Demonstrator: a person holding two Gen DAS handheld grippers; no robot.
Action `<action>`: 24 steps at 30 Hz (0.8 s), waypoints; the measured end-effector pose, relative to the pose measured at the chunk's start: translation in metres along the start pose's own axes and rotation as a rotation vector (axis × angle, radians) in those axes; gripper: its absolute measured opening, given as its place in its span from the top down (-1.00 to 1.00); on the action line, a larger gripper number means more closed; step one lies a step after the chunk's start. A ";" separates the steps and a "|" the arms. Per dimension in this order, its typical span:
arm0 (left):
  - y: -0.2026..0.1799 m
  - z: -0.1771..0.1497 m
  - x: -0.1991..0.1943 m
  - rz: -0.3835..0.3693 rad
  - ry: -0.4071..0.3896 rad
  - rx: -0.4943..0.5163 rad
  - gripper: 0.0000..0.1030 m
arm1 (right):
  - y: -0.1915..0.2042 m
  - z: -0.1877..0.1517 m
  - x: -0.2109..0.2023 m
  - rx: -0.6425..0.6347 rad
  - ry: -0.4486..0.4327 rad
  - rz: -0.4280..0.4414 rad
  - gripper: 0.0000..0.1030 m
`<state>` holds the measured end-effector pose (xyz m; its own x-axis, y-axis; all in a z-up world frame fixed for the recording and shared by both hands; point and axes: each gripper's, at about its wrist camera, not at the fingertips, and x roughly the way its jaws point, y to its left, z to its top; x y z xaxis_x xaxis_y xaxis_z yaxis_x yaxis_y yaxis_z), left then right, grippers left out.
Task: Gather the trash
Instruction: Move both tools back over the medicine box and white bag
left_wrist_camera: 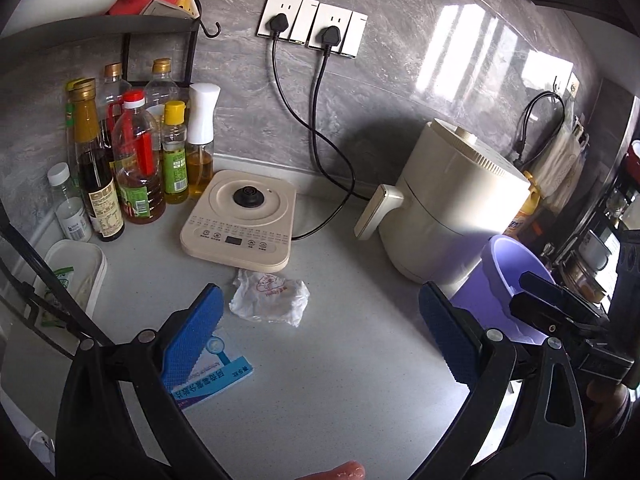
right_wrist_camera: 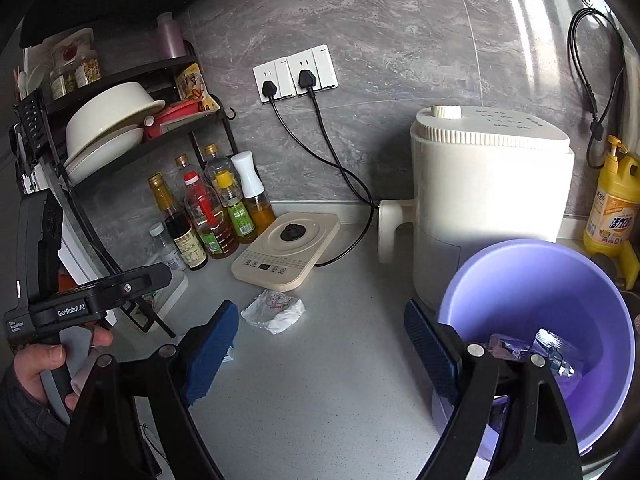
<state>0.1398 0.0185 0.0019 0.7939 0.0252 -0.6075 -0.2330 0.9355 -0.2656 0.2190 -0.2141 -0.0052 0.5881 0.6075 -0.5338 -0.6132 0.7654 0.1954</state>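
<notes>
A crumpled white wrapper lies on the grey counter in front of the cream induction base; it also shows in the right wrist view. A blue and white leaflet lies flat under my left gripper's left finger. My left gripper is open and empty above the counter, just short of the wrapper. My right gripper is open and empty, its right finger over the rim of the purple bin. The bin, also at the right of the left wrist view, holds some shiny wrappers.
Several oil and sauce bottles stand at the back left under a black dish rack. A cream air fryer stands behind the bin. Two black cords run from wall sockets. A yellow soap bottle stands far right. A white tray sits left.
</notes>
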 end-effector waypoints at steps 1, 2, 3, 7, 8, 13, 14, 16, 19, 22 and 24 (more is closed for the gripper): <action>0.005 0.000 0.001 0.004 0.010 0.006 -0.88 | 0.004 -0.001 0.005 0.000 0.007 0.001 -0.61; 0.011 0.000 0.003 0.010 0.020 0.012 -0.88 | 0.008 -0.002 0.009 0.001 0.017 0.001 -0.61; 0.016 -0.001 0.004 0.014 0.028 0.017 -0.88 | 0.011 -0.003 0.014 0.002 0.027 -0.001 -0.61; 0.035 -0.008 0.016 0.003 0.078 0.036 -0.88 | 0.023 -0.013 0.032 0.011 0.071 -0.013 -0.66; 0.039 -0.010 0.020 -0.005 0.095 0.042 -0.88 | 0.025 -0.016 0.036 0.015 0.085 -0.018 -0.66; 0.057 -0.022 0.047 -0.055 0.180 0.072 -0.88 | 0.030 -0.033 0.051 0.060 0.141 -0.065 -0.66; 0.061 -0.025 0.053 -0.060 0.199 0.076 -0.88 | 0.031 -0.037 0.052 0.070 0.149 -0.076 -0.66; 0.067 -0.029 0.065 -0.066 0.232 0.084 -0.88 | 0.032 -0.041 0.055 0.087 0.165 -0.096 -0.66; 0.076 -0.035 0.081 -0.087 0.273 0.098 -0.88 | 0.034 -0.047 0.058 0.106 0.180 -0.126 -0.66; 0.079 -0.041 0.095 -0.100 0.303 0.129 -0.88 | 0.036 -0.052 0.060 0.130 0.194 -0.154 -0.66; 0.081 -0.046 0.104 -0.112 0.323 0.147 -0.88 | 0.038 -0.055 0.061 0.143 0.201 -0.166 -0.66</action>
<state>0.1771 0.0803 -0.1172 0.5860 -0.1704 -0.7922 -0.0531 0.9675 -0.2474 0.2026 -0.1595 -0.0759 0.5494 0.4283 -0.7175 -0.4285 0.8816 0.1982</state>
